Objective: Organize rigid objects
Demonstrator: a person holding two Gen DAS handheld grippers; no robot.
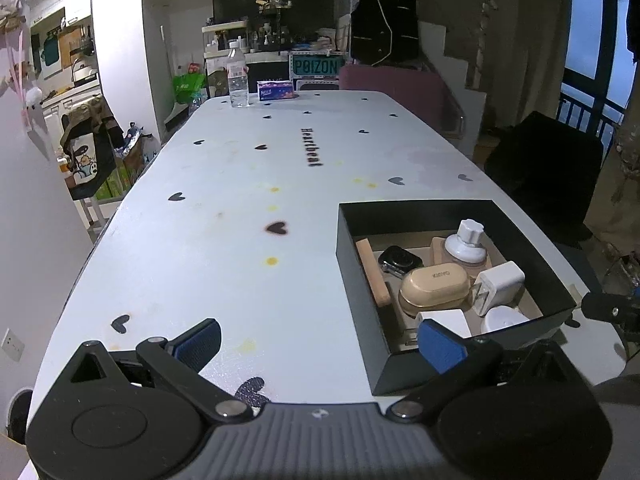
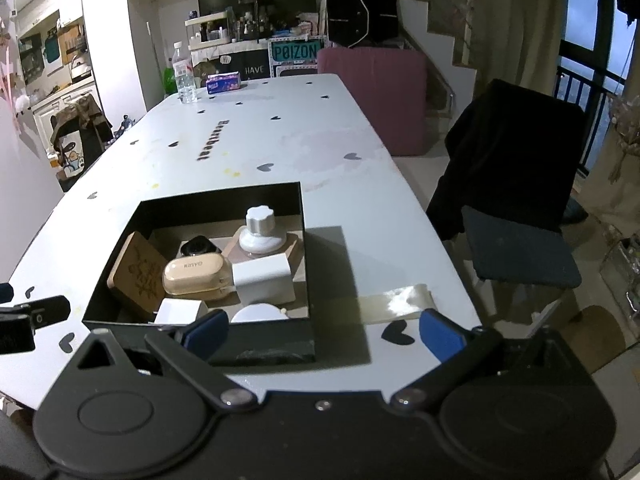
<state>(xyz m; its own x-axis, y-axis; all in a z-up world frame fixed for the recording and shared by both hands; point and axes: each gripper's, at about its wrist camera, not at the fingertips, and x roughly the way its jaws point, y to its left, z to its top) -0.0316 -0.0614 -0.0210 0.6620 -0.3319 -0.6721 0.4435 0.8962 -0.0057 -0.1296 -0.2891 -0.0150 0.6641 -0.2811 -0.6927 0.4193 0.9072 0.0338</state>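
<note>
Both tongs spread wide and empty: left tongs low over the bench just left of the black box, right tongs at the box's near right corner. All rigid objects seemingly packed in the box already: wooden coaster leaning on the left wall, tan KINYO case, white charger plug, smartwatch, white-capped bottle, small white cube, round white lid. Nothing loose nearby on the bench except a water bottle and tissue pack at the far end. Likely near done.

Risks: right-side pad of the left tongs catching the box wall and shoving it toward the bench edge; tall bottle tipping if bumped; leaning coaster sliding flat onto the watch.
</note>
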